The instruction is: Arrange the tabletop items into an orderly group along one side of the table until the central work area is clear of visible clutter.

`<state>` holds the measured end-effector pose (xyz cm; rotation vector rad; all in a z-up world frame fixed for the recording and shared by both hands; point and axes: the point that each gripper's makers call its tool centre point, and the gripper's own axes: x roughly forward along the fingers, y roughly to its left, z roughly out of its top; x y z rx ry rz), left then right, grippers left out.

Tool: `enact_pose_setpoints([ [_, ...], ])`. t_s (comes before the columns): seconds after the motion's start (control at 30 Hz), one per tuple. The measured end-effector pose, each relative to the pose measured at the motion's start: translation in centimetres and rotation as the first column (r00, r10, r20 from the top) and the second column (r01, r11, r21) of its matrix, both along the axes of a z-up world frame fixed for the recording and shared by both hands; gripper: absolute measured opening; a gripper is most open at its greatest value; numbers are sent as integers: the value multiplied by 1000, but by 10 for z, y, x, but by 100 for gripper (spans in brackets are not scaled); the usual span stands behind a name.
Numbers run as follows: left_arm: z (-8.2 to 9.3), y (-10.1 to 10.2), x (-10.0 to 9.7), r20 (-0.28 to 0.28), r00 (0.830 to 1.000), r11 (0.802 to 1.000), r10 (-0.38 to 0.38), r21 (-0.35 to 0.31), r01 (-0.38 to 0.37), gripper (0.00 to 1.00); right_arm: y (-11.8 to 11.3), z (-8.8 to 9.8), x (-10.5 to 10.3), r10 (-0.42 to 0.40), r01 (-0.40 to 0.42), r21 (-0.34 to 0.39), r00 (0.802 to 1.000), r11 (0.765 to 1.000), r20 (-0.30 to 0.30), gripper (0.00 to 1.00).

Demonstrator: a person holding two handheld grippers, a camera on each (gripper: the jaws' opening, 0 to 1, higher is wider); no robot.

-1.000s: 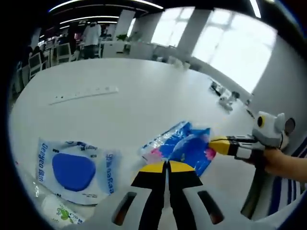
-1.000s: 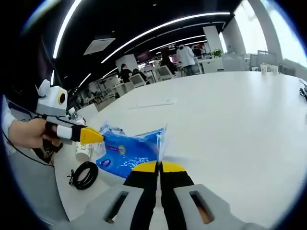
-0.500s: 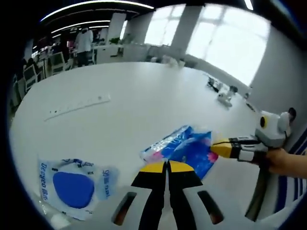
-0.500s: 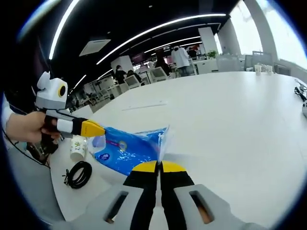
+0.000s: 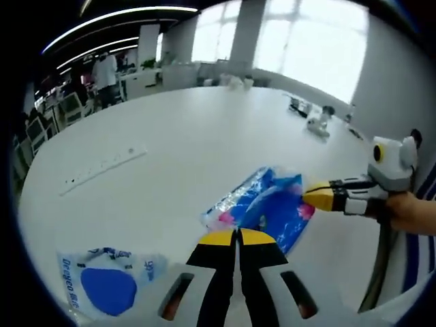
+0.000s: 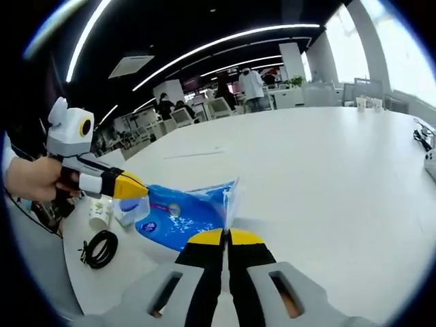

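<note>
Two handheld grippers pinch opposite ends of a blue plastic package (image 5: 269, 208) stretched between them above a large white table (image 5: 204, 129).

In the left gripper view, left of the package, a flat packet with a blue oval print (image 5: 109, 286) lies at the table's near edge, its lower part cut off by the rim. Beyond it a white power strip (image 5: 102, 167) lies well apart from the package. The left gripper (image 5: 236, 235) has its yellow-tipped jaws pressed together over the package's near edge. To the right, the right gripper (image 5: 315, 196) comes in, held by a hand (image 5: 412, 212), its tips closed on the package's far end. Small objects (image 5: 310, 117) stand far off toward the windows, too small to identify.

In the right gripper view, a coiled black cable (image 6: 99, 248) lies left of the package (image 6: 184, 214), with a white paper cup (image 6: 100, 212) just behind it, partly hidden by the left gripper (image 6: 139, 192). That gripper, held in a hand (image 6: 34, 178), bites the crumpled clear end of the package. The right gripper (image 6: 225, 238) clamps the raised corner of the package between shut jaws. People and chairs (image 6: 231, 88) fill the blurred background beyond the table (image 6: 327, 170).
</note>
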<state>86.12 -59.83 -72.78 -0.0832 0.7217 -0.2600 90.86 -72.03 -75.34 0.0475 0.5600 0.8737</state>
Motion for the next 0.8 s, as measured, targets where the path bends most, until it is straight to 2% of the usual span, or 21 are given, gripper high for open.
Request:
enact_pose_setpoints([
  [0.43, -26, -3, 8, -47, 999, 999, -20, 32, 21, 0, -1, -25, 7, -12, 10, -72, 1000, 997, -23, 0],
  [0.8, -42, -6, 14, -74, 997, 1000, -13, -1, 13, 0, -9, -36, 11, -32, 28, -69, 998, 997, -57, 0],
])
